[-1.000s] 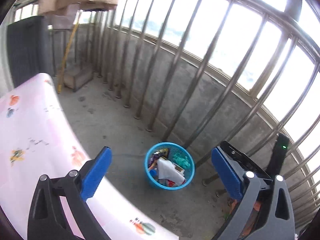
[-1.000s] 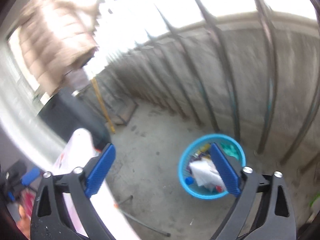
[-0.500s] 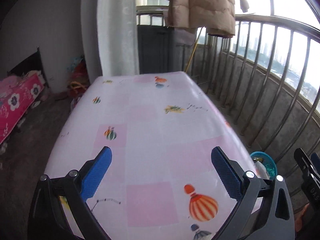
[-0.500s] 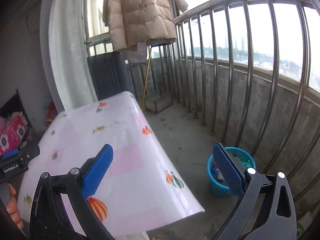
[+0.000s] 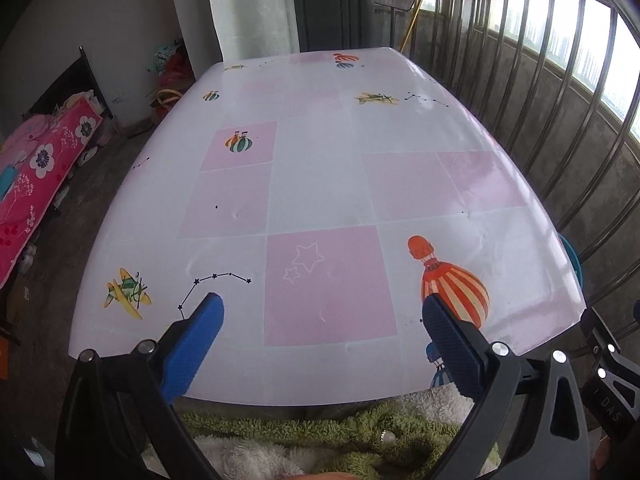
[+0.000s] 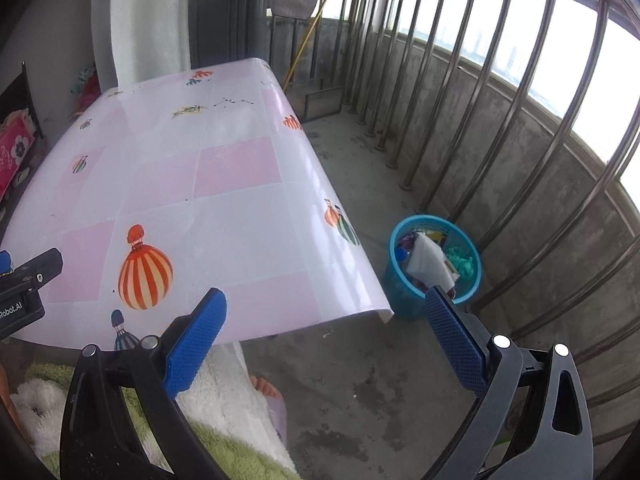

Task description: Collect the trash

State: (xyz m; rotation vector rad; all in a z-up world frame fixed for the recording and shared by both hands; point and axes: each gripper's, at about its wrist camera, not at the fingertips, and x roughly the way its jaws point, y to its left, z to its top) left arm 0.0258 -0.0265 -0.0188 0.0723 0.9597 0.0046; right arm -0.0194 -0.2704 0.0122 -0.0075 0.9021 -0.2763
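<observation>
A blue plastic basket (image 6: pixel 434 226) stands on the concrete floor right of the table, filled with trash: a white paper piece (image 6: pixel 430 264), green and coloured wrappers. Only its rim (image 5: pixel 573 254) shows in the left wrist view. My left gripper (image 5: pixel 322 316) is open and empty, over the near edge of the table (image 5: pixel 320 184). My right gripper (image 6: pixel 324 312) is open and empty, above the table's near right corner and the floor, short of the basket. I see no loose trash on the pink-and-white tablecloth (image 6: pixel 168 184).
A metal railing (image 6: pixel 500 92) on a low concrete wall runs along the right. A dark cabinet (image 5: pixel 332 4) and a yellow broom handle (image 6: pixel 306 46) stand beyond the table. A pink floral bed (image 5: pixel 36 168) is at the left. A green-white fluffy garment (image 6: pixel 224 432) is below the grippers.
Both grippers have swung from pointing down at the basket back toward the table. The table now fills the left wrist view; the basket sits to the right. Both stay open.
</observation>
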